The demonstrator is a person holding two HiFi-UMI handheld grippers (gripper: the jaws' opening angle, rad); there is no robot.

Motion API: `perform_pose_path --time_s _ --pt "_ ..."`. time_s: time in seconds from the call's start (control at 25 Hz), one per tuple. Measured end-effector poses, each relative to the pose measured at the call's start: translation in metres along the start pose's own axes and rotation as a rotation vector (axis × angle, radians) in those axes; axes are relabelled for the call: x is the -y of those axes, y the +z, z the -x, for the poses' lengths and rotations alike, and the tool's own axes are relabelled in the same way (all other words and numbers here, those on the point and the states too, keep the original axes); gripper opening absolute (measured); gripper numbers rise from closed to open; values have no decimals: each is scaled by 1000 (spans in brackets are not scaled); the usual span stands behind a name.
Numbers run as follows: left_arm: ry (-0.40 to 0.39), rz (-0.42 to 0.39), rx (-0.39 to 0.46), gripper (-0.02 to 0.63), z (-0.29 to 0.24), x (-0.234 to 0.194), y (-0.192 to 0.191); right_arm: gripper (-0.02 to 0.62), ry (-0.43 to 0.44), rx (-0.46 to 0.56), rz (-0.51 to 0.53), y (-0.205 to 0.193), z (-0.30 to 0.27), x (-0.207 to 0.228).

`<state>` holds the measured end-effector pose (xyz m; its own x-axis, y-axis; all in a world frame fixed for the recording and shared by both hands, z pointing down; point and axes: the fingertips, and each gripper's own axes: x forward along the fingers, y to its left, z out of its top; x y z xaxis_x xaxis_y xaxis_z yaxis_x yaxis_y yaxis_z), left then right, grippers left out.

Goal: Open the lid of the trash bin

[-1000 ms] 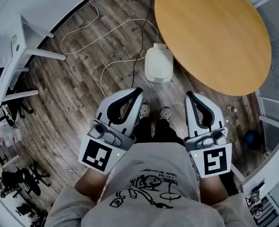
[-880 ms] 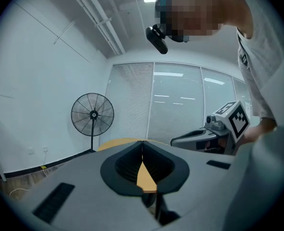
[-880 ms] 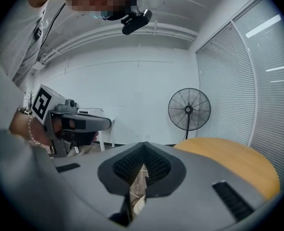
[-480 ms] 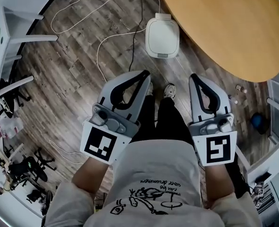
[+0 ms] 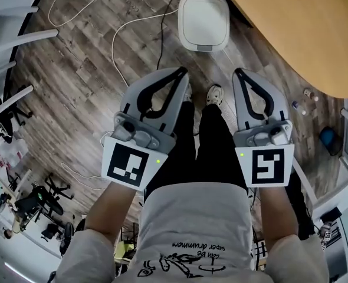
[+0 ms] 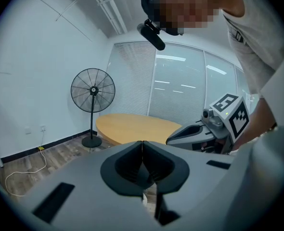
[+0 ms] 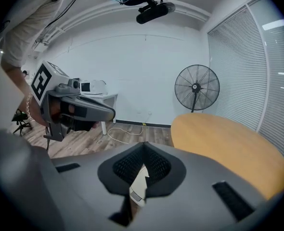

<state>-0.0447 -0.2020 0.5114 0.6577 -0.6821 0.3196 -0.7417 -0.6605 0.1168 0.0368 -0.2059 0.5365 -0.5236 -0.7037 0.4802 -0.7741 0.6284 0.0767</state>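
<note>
The white trash bin (image 5: 203,21) stands on the wood floor at the edge of the round table (image 5: 304,28), its lid down. Both grippers are held level in front of the person's body, pointing toward the bin and short of it. My left gripper (image 5: 183,71) is shut and holds nothing; its jaws meet in a point (image 6: 142,144). My right gripper (image 5: 238,72) is also shut and holds nothing (image 7: 143,146). A sliver of the white bin (image 7: 137,186) shows through the gap below the right jaws. Each gripper appears in the other's view: the right gripper (image 6: 200,131), the left gripper (image 7: 77,110).
White and black cables (image 5: 127,31) trail over the floor left of the bin. White desk legs (image 5: 17,37) stand at far left. A pedestal fan (image 6: 93,91) stands beyond the table. Small items (image 5: 307,93) lie under the table's right side. The person's shoes (image 5: 214,94) are just behind the bin.
The head view has shifted, so the bin and table sit higher in the frame. Both grippers stayed shut and side by side, and the bin's lid has not moved.
</note>
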Motion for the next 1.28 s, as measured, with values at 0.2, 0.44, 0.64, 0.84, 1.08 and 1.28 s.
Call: perform_pose_path --time_s 0.2,0.44,0.64,0.84,1.08,1.28 --pt "3 17 -36 20 -23 -13 -50 8 19 -47 48 -48 -32 -1" --pt "10 39 -81 20 -49 -28 -115 8 36 -111 101 -105 -68 -4" --pt "17 81 -96 20 -68 -38 -155 8 63 -165 155 -152 -101 -9" --pt "27 74 -105 20 -88 -50 -189 8 87 -203 207 -194 -127 -15" --pt "34 29 -124 20 -111 -62 -231 8 103 -242 249 -241 -156 -23" --pt "42 14 -134 20 -127 -68 -264 8 119 -264 301 -273 -184 -28"
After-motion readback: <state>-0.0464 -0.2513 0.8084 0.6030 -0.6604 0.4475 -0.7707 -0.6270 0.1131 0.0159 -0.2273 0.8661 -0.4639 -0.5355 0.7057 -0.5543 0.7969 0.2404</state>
